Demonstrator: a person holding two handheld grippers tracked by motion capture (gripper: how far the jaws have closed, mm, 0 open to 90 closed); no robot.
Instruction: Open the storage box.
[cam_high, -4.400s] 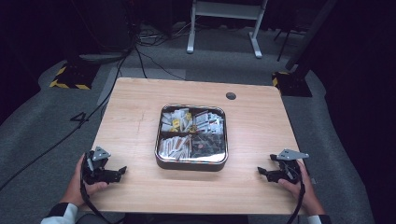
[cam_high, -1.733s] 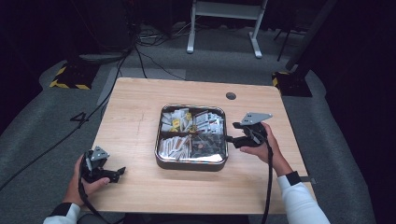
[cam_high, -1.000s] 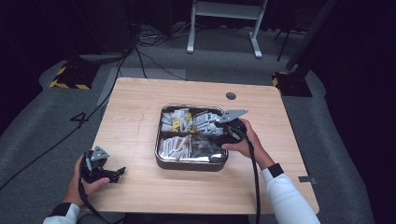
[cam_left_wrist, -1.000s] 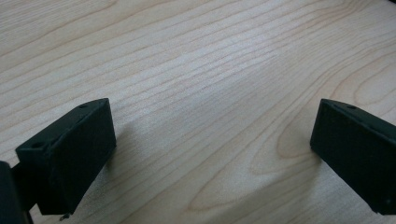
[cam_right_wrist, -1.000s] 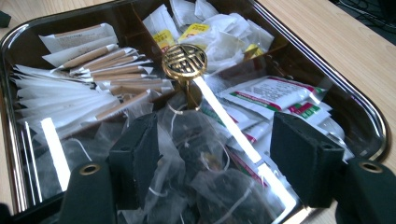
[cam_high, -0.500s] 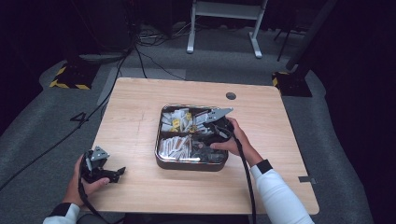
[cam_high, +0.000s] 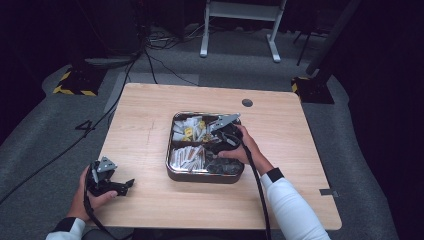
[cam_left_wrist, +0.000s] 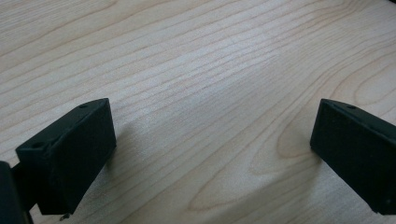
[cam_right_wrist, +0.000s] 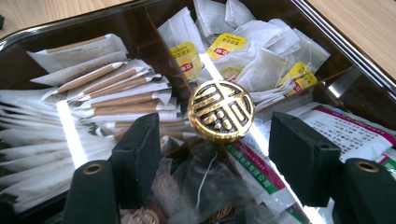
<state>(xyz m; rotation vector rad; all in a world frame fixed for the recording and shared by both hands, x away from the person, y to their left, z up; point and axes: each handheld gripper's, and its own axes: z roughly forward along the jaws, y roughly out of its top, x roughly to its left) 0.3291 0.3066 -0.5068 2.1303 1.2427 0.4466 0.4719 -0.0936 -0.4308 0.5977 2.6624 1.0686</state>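
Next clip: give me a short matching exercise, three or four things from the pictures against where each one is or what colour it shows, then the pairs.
Things:
1. gold knob
2. left gripper
3. tea bags
4. right gripper

Descriptions:
A. yellow tags
B. on bare wood, jaws apart
C. middle of the clear lid
D. over the box, jaws either side of the knob

Pairs: 1-C, 2-B, 3-A, 4-D

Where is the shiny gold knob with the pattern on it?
The gold knob sits in the middle of the lidded box, seen in the right gripper view between the open jaws of the right gripper, just in front of the yellow-tagged tea bags.
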